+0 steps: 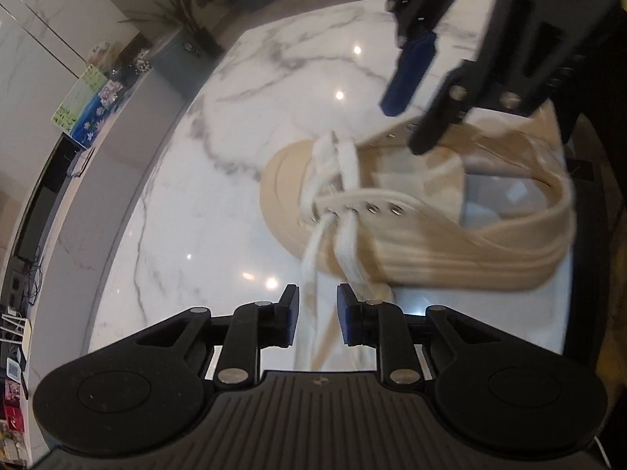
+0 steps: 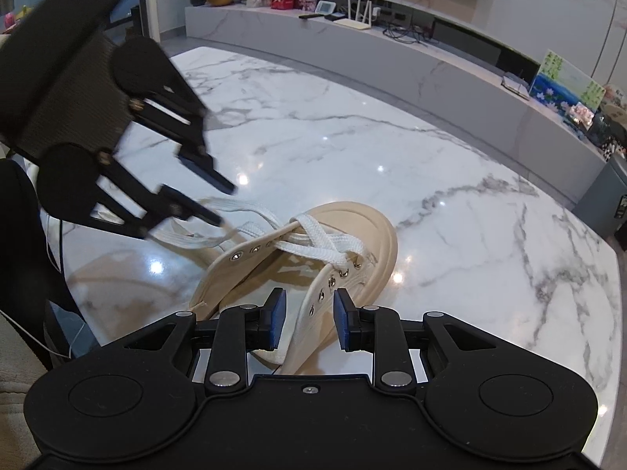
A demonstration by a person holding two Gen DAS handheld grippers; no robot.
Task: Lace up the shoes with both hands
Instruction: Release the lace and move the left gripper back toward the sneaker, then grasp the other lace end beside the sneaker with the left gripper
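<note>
The left hand-held gripper stands with its blue pads a narrow gap apart. A loose end of the white lace runs down through that gap, but the pads do not press on it, so it is released. No earlier picture is there to compare. In the right wrist view the same gripper comes in from ten o'clock, blurred, with its fingertips over the loose lace ends that trail off the shoe's side.

The right hand-held gripper has its pads set on either side of the eyelet flap of the beige shoe. The flap stands between them with a gap on each side, so it is not clenched on it. In the left wrist view this gripper reaches down from one o'clock over the shoe's opening; whether its tips touch the cloth is hidden by blur.

The shoe lies on the white marbled counter, toe toward twelve o'clock in the right wrist view and toward nine o'clock in the left one. The lace is crossed through the lowest eyelets near the toe; the upper metal eyelets are bare.

At two o'clock in the right wrist view, beyond the counter, a painted picture leans on a long grey ledge.
</note>
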